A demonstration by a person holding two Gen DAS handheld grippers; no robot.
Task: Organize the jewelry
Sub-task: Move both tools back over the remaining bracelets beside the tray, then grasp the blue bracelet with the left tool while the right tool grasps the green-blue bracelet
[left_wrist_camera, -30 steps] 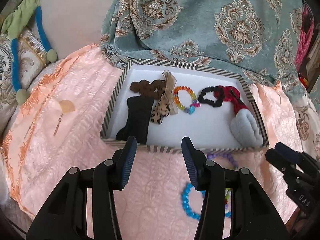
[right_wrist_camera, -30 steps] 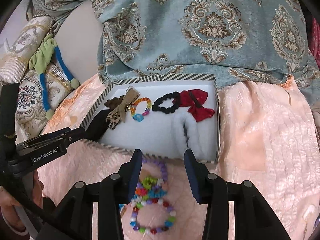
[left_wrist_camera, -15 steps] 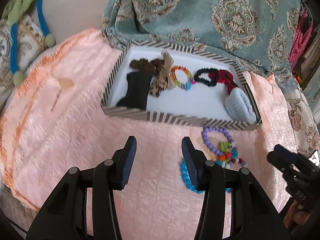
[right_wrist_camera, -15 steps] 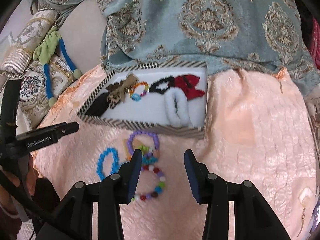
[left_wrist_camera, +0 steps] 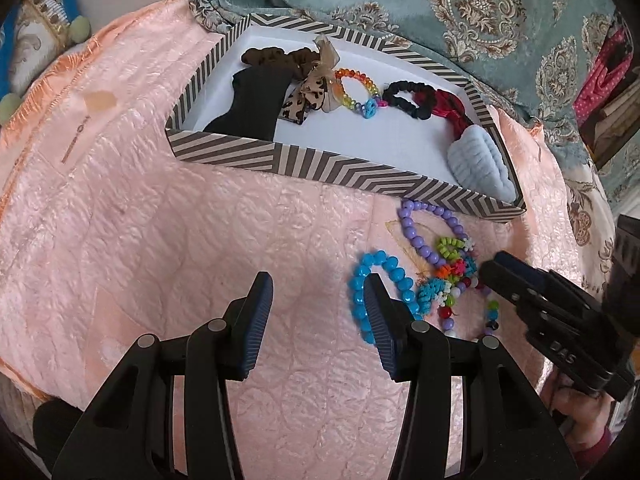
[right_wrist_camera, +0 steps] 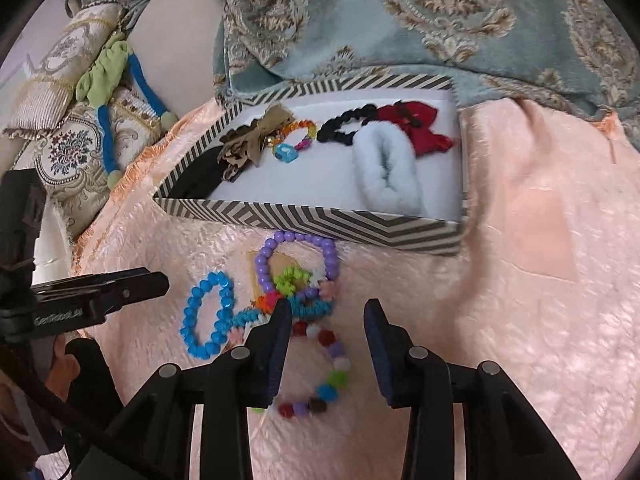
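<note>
The right wrist view shows the whole multicoloured bead bracelet (right_wrist_camera: 320,368) at bottom centre, partly between the jaws of the right gripper (right_wrist_camera: 326,320), which have just been closing but grip nothing. The left wrist view hides most of it. The left gripper (left_wrist_camera: 318,300) is open over the pink bedspread (left_wrist_camera: 160,240); the blue bracelet (left_wrist_camera: 380,284) lies beside it. The striped box (right_wrist_camera: 304,220) sits above. Readable: "DAS", "GenRobot.AI".
</note>
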